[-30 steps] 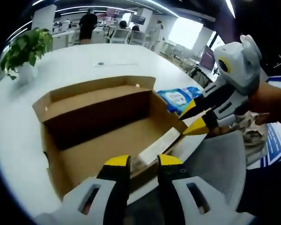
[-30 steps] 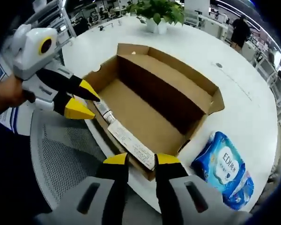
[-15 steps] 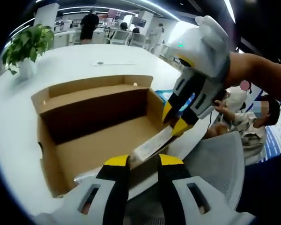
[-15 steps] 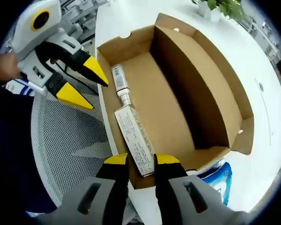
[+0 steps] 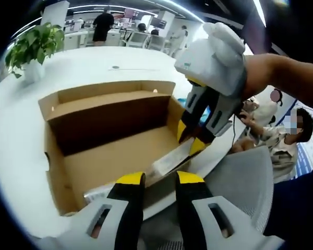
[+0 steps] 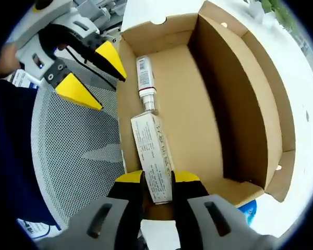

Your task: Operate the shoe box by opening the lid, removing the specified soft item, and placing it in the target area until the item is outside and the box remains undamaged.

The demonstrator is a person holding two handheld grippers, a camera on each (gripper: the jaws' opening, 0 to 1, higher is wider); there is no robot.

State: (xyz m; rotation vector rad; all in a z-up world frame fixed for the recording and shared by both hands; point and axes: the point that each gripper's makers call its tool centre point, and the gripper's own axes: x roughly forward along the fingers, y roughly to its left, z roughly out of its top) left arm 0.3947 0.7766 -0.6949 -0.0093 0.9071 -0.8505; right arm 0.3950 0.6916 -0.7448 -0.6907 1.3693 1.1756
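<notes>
Round white table (image 5: pixel 21 140): you are working at its near edge. Potted green plant (image 5: pixel 34 44): standing on the table's far side. Grey mesh chair (image 6: pixel 78 156): sitting just beside the table edge below you. Open-plan office: desks and monitors (image 5: pixel 138 37) are lining the far end, where people (image 5: pixel 101 26) are standing. Ceiling strip lights (image 5: pixel 94 8) are glowing overhead; a bright window (image 5: pixel 190 36) is letting in daylight behind them.

Right gripper (image 5: pixel 192 139) at open cardboard box (image 5: pixel 109 140) front wall, jaws parted.
</notes>
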